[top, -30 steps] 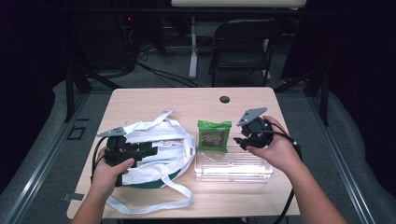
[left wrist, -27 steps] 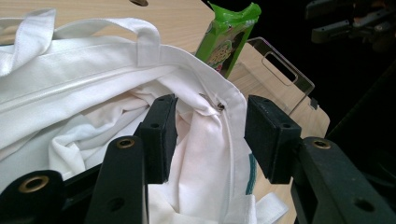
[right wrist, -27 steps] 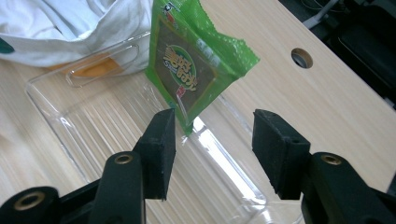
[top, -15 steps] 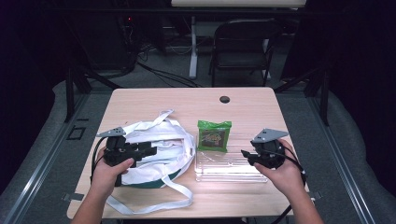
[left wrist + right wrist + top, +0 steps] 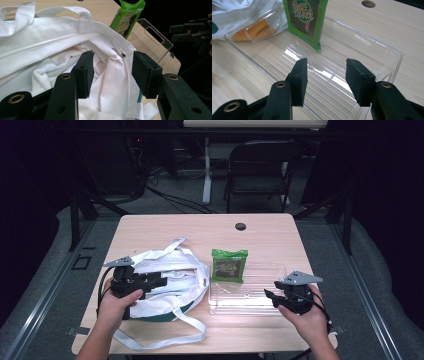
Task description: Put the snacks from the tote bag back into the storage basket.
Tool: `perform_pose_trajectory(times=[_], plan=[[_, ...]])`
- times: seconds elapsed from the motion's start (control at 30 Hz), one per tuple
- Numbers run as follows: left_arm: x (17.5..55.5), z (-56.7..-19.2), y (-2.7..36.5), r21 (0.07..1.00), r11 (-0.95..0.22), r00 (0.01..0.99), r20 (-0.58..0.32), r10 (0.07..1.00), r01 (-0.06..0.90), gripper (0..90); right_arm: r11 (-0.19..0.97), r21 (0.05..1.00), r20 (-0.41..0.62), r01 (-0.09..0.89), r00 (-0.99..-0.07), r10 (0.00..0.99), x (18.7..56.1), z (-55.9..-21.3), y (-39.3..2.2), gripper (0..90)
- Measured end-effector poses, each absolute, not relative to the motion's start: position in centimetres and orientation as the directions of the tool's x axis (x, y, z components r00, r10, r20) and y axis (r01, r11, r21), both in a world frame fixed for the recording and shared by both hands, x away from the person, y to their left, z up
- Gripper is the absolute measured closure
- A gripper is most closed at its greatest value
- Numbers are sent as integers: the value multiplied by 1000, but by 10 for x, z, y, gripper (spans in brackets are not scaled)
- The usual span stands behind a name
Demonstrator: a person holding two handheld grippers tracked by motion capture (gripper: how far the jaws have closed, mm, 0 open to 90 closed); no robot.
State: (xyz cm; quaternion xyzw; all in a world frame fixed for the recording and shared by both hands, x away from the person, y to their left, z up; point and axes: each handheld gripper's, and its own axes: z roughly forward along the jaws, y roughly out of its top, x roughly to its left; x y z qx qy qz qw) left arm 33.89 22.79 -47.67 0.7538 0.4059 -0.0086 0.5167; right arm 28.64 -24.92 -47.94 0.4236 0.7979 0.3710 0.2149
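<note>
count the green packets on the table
1: the green packet stands at the far-left end of the clear tray, beside the white bag. The bag's inside may hide more.

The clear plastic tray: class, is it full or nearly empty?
Nearly empty. The clear tray holds just the green packet at one end; the wood grain shows through its bare floor.

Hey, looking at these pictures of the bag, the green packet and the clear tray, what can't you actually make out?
- Inside of the white bag: left gripper view, folds of its own cloth hide any contents.
- Green packet: right gripper view, top cut off by the frame edge; in the high view its print is too small to read.
- Dark patch on the bag: right gripper view, cut off by the left edge.
</note>
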Motion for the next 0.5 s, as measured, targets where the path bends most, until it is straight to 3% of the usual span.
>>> perform_pose_trajectory(times=[0.5], plan=[[339,-479,228,767,-141,666,-431,608,626,522,318,794,15,518,-540,841,273,-503,-260,527]])
